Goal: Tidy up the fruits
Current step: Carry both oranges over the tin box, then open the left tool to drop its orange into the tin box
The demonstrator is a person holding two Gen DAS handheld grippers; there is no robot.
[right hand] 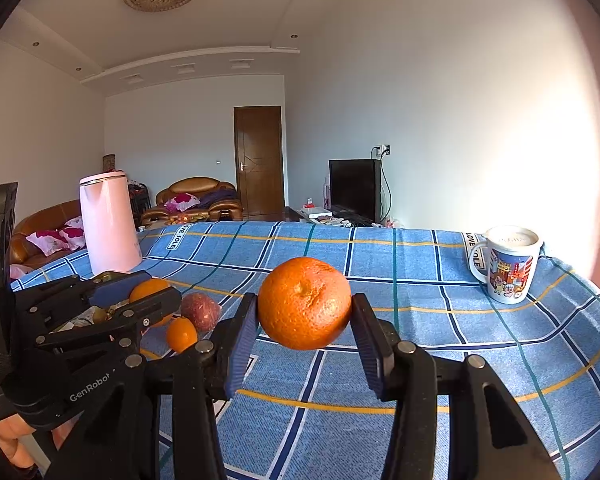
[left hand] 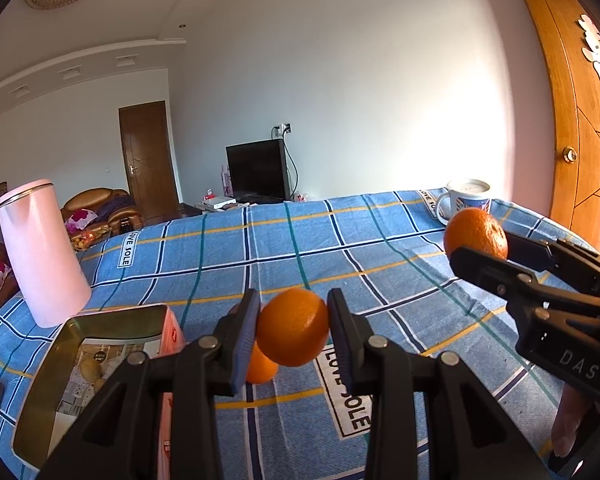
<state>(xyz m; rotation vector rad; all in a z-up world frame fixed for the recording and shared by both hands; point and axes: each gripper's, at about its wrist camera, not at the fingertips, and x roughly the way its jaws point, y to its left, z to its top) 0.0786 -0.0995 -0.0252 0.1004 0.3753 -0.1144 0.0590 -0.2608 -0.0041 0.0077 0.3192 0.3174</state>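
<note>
The left gripper [left hand: 293,330] is clenched on a smooth round orange fruit [left hand: 293,333], which sits between the two blue-padded fingers [left hand: 244,340] and is held clear above the blue plaid cloth [left hand: 380,248] that covers the bench. The right gripper [right hand: 305,332] is clenched on a larger, rough-skinned orange mandarin [right hand: 305,303], also held clear above the cloth; in the left wrist view the same mandarin [left hand: 476,236] appears at the right, in front of the mug.

A small orange citrus fruit [right hand: 181,334] lies on the cloth below the left gripper; in the left wrist view it [left hand: 260,368] is partly hidden behind the left finger. Just beside it, farther back, lies a reddish, mottled round fruit [right hand: 201,310].

An open rectangular metal tin with pink outer walls [left hand: 112,320] stands at the left of the bench, near the left gripper. Its floor shows a printed paper lining. Yellowish round items lie inside; what they are cannot be told.

A tall pink kettle [right hand: 108,224] stands upright at the far left of the bench, behind the tin. A white ceramic mug with a coloured cartoon print [right hand: 508,264] stands upright at the far right corner, well apart from the tin.
</note>
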